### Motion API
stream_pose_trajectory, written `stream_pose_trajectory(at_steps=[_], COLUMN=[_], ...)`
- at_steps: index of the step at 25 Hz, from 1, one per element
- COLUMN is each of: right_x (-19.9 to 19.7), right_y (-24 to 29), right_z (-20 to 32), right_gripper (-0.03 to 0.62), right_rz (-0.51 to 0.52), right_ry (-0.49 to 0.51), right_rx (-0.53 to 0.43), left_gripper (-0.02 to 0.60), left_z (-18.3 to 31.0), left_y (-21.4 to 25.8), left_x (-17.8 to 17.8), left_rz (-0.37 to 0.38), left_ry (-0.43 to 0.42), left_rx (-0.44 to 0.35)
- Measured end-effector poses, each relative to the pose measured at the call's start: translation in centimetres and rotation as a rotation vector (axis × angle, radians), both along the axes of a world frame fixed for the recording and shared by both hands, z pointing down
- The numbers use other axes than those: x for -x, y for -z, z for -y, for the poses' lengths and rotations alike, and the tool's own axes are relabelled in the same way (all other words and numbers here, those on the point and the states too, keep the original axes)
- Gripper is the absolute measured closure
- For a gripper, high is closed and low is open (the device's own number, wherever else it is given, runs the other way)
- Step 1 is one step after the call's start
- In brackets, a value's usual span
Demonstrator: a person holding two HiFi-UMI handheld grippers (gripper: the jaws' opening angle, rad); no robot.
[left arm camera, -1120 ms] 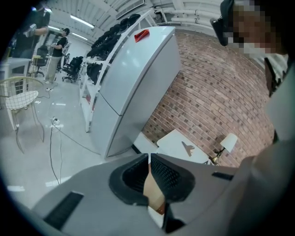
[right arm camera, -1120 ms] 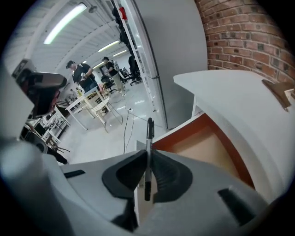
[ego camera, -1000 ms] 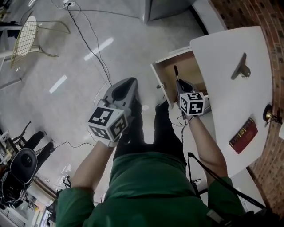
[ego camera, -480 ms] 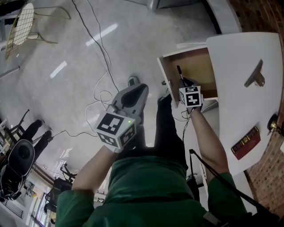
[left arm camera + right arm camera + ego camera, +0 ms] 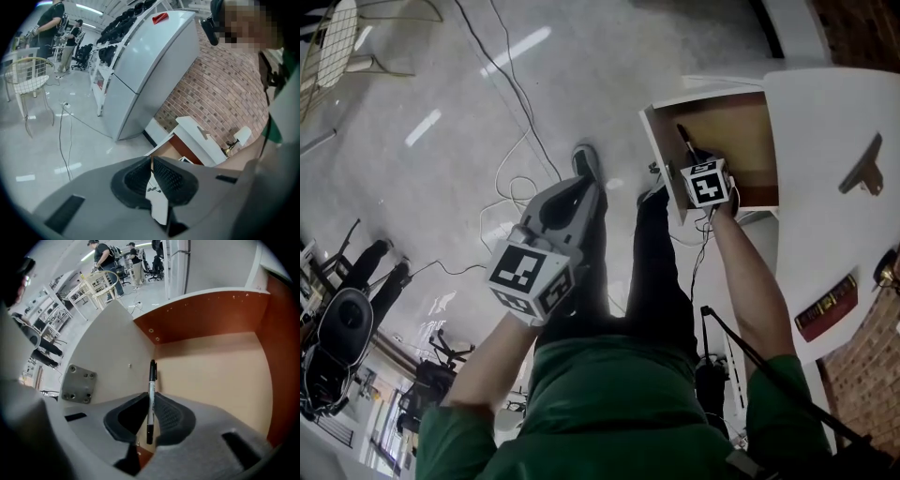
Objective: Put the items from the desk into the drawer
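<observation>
My right gripper [image 5: 695,162] hangs over the open wooden drawer [image 5: 741,131], shut on a black pen [image 5: 683,139]. In the right gripper view the pen [image 5: 151,385] stands upright between the pads [image 5: 168,414], its tip pointing down at the drawer floor [image 5: 215,376] near the white front panel [image 5: 112,362]. My left gripper [image 5: 579,190] is held over the floor to the left of my legs, well away from the drawer. Its jaws [image 5: 151,161] meet at the tips with nothing between them. The white desk [image 5: 825,122] lies to the right of the drawer.
On the desk lie a metal clip [image 5: 865,167], a red box [image 5: 825,307] and a brass object [image 5: 889,272]. Cables [image 5: 516,141] run across the floor, and a wire chair [image 5: 333,47] stands at the far left. A brick wall [image 5: 872,394] borders the desk.
Both grippers have sunk. The right one carried the pen down into the open drawer and tipped it more steeply downward. The left one dropped lower beside my legs.
</observation>
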State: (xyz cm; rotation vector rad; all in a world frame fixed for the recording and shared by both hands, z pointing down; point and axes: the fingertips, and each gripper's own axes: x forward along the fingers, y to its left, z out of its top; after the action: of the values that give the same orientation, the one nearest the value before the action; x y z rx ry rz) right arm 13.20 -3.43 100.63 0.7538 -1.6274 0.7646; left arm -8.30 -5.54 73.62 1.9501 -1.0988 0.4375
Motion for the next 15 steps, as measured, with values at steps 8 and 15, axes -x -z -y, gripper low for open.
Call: stream_pose_trajectory(at_steps=[8, 15], right_x=[-0.7, 0.5], right_y=[-2.7, -3.4], right_z=[0.2, 0.1], right_gripper=[0.549, 0.511], right_rz=[-0.003, 0.035], right_ry=[-0.046, -0.025], right_rx=[0.033, 0.068], left_gripper=[0.568, 0.568], left_z=[1.3, 1.4], left_y=[-1.1, -1.6], left_x=[4.2, 4.7], left_rz=[0.057, 0.044], left_ry=[0.089, 0.097], left_rx=[-0.014, -0.042])
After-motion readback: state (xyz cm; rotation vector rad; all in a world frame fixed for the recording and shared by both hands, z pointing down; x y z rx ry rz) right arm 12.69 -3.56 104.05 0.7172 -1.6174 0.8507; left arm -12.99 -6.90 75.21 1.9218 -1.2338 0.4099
